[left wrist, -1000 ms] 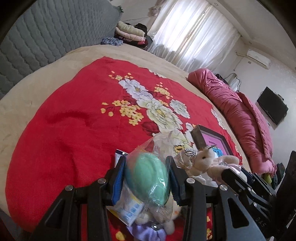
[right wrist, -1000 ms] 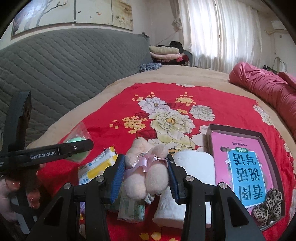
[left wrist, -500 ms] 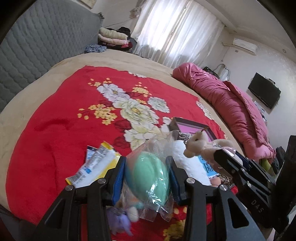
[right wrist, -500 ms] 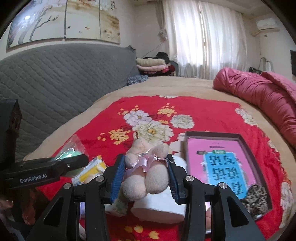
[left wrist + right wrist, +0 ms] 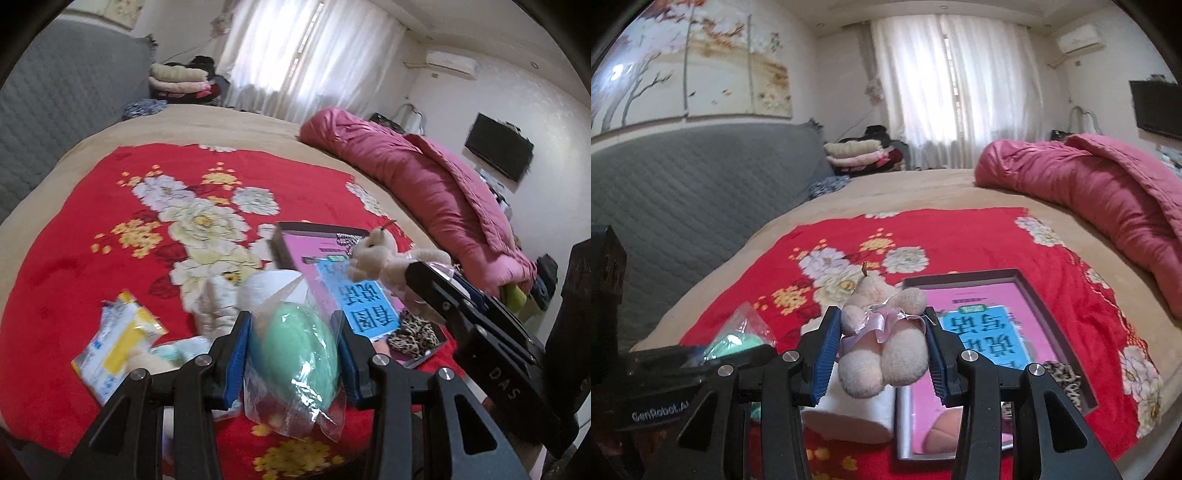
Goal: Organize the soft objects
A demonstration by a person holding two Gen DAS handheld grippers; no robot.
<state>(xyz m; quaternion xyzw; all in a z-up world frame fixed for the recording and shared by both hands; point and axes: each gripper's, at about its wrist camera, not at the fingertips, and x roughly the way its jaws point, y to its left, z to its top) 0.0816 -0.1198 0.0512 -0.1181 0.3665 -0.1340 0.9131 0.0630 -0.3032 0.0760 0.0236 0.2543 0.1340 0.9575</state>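
Observation:
My left gripper (image 5: 293,350) is shut on a mint-green soft egg sealed in a clear plastic bag (image 5: 295,354), held above the red floral blanket (image 5: 92,229). My right gripper (image 5: 882,349) is shut on a small cream plush bear with a pink ribbon (image 5: 882,332), also lifted off the bed. In the left wrist view the bear (image 5: 380,254) and the right gripper's black body show at the right. In the right wrist view the bagged green egg (image 5: 738,341) and the left gripper's body sit at the lower left.
On the blanket lie a white tissue roll (image 5: 849,410), a pink-and-blue book in a dark box lid (image 5: 993,328), a leopard-print item (image 5: 413,332), a yellow-and-white packet (image 5: 114,343) and a cream plush (image 5: 214,306). A pink quilt (image 5: 1108,199) lies right, a grey headboard (image 5: 683,203) left.
Both grippers have risen and pulled back from the bed, each still holding its item. The packet, tissue roll and book now show lower and farther off in the views.

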